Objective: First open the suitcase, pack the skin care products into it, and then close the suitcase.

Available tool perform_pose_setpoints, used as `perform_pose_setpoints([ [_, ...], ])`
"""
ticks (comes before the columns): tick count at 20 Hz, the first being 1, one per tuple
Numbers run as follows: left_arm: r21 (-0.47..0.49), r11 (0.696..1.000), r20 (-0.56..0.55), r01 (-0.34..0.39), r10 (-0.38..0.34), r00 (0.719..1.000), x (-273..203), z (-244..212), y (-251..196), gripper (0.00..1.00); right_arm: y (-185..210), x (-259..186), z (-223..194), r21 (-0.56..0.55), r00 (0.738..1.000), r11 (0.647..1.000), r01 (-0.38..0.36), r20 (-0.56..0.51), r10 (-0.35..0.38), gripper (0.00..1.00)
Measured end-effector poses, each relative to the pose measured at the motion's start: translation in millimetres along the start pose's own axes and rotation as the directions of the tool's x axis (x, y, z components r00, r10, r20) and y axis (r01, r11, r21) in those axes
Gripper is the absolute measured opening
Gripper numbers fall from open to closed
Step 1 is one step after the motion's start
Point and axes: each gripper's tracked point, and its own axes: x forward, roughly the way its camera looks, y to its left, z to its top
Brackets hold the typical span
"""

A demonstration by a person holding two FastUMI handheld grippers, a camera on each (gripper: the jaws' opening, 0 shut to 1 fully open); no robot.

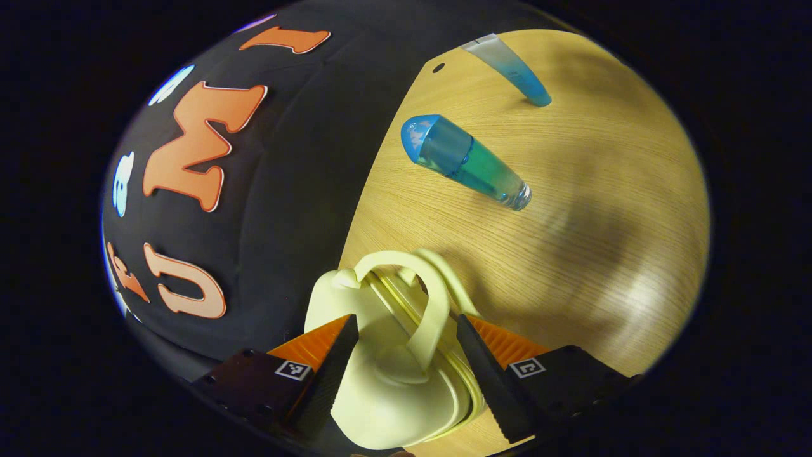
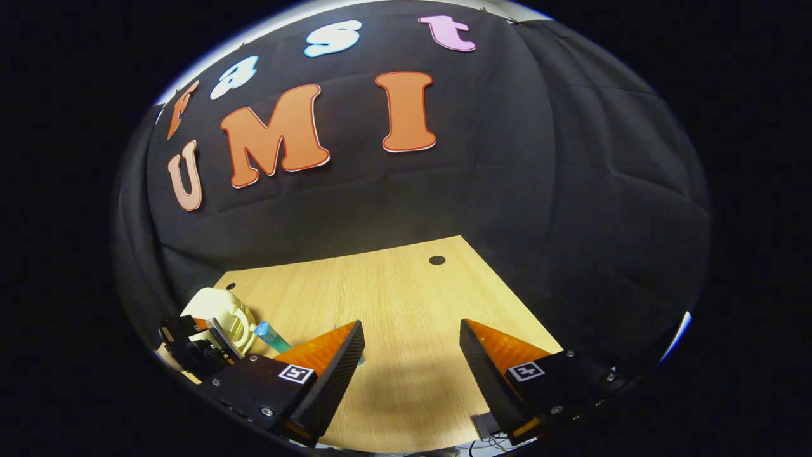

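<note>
- Left gripper view: the left gripper is seen with fingers spread, straddling the pale suitcase handle, not yet pinched.
- Rigid, light plastic is judged; the handle loop offers the hold.
- Slippery bottle and tube lie beyond on the counter.
- Right gripper: fingers spread, nothing held.

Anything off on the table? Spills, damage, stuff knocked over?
No spills or damage visible. Suitcase sits shut between the open fingers of the left gripper. Bottle and tube lie flat on the table, unpacked. Right gripper is open over bare wood.
</note>
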Motion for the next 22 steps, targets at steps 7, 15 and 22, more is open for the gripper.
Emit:
perform_pose_setpoints([
  [7,0.112,0.993,-0.058,0.044,-0.037,0.998,20,1,-12,0.11,8,12,6,0.000,1.000,1.000,-0.018,-0.001,0.018,0.96],
  [15,-0.149,0.980,-0.051,0.132,-0.140,0.989,4,5,0,0.04,28,17,8,-0.007,0.999,0.999,-0.051,0.012,0.051,0.95],
  [22,-0.532,0.808,0.105,0.252,-0.232,0.967,-5,14,9,0.04,84,13,22,-0.015,0.992,0.993,-0.113,0.052,0.114,0.95],
])
